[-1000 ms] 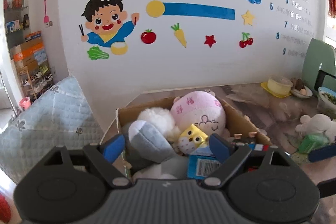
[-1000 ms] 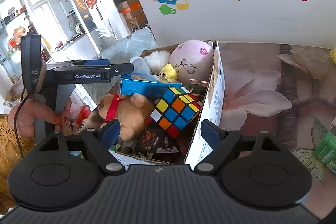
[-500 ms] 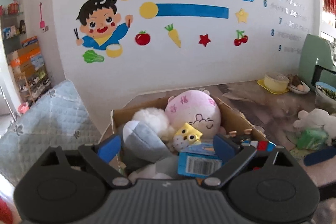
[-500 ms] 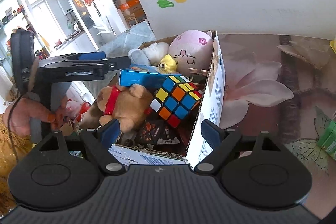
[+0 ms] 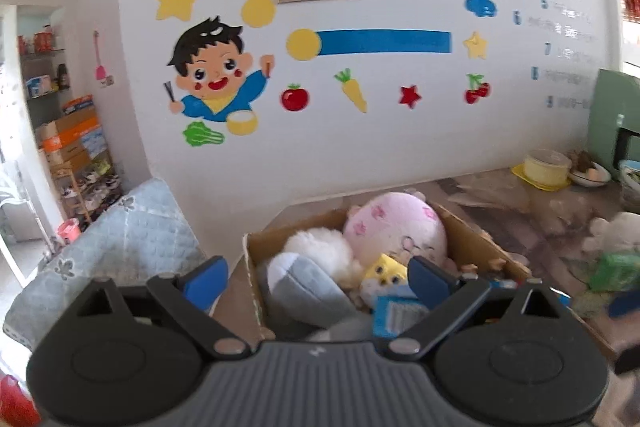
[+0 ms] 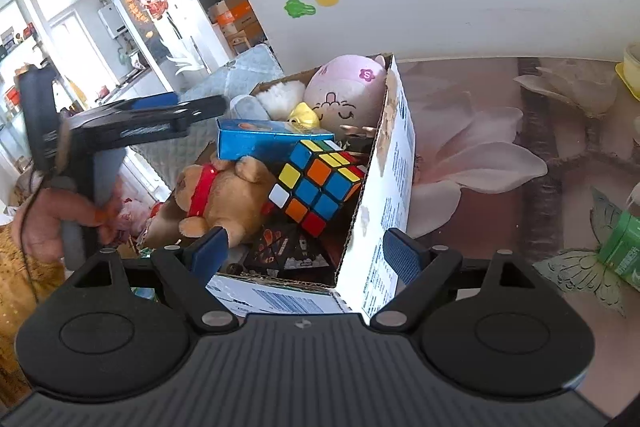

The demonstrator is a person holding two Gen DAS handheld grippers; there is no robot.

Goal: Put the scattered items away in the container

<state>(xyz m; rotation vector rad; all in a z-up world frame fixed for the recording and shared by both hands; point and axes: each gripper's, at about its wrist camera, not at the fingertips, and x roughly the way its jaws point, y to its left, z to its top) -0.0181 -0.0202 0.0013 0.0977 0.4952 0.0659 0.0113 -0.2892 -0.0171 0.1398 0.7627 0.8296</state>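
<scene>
A cardboard box point(image 6: 394, 163) stands on the table, full of toys: a pink plush point(image 6: 346, 97), a blue carton point(image 6: 272, 141), a Rubik's cube point(image 6: 318, 185) and a brown plush dog point(image 6: 222, 197). In the left wrist view the box point(image 5: 476, 245) shows the pink plush point(image 5: 394, 229), a grey plush point(image 5: 298, 281) and a yellow owl point(image 5: 384, 277). My left gripper point(image 5: 316, 277) is open and empty above the box's left end; it also shows in the right wrist view point(image 6: 160, 117). My right gripper point(image 6: 306, 253) is open and empty above the box's near corner.
A green packet point(image 6: 624, 251) lies on the table to the right, with a white plush point(image 5: 614, 233) beside it. A yellow lidded bowl point(image 5: 546, 167) and dishes stand at the back right. A quilted blue chair point(image 5: 120, 223) is left of the table.
The left gripper has risen and pulled back to the left, so the box sits lower and smaller in its view. The right gripper has shifted slightly; the box contents are unchanged.
</scene>
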